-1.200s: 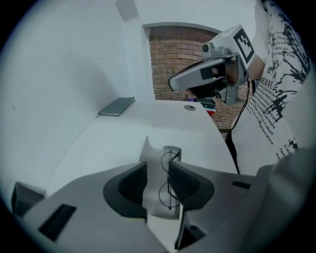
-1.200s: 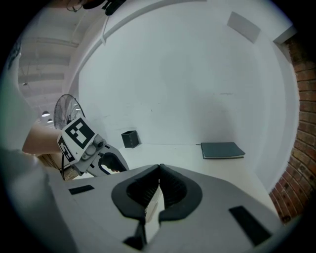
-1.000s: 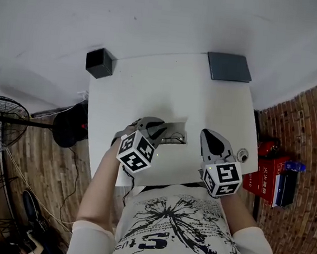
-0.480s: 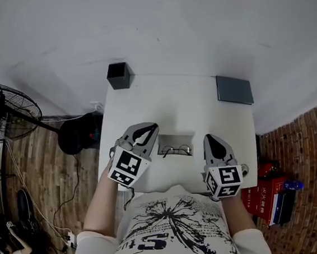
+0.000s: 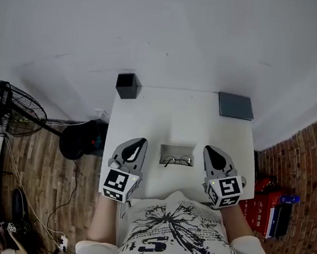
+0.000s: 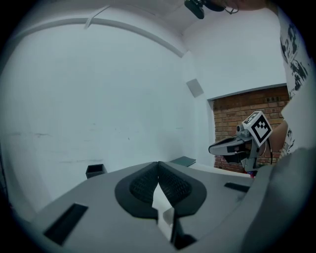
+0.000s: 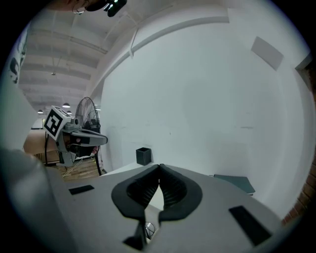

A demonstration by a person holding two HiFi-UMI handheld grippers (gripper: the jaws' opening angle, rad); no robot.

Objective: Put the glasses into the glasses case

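The thin-rimmed glasses (image 5: 177, 160) lie inside the open grey glasses case (image 5: 177, 151) near the front of the white table (image 5: 176, 120). My left gripper (image 5: 141, 142) hovers to the left of the case, apart from it, jaws shut with nothing between them (image 6: 158, 167). To the right of the case my right gripper (image 5: 208, 149) is also shut and empty (image 7: 159, 169). Both point level over the table toward the white wall. Each gripper view shows the other gripper off to its side.
A black open box (image 5: 127, 85) stands at the table's back left corner and a dark grey flat case (image 5: 235, 106) at the back right. A fan (image 5: 8, 110) stands on the wood floor to the left. Red and dark boxes (image 5: 268, 211) sit on the floor to the right.
The left gripper has drawn away from the case to the left, risen and shut its jaws. The right gripper lifted a little. The glasses and case stay put.
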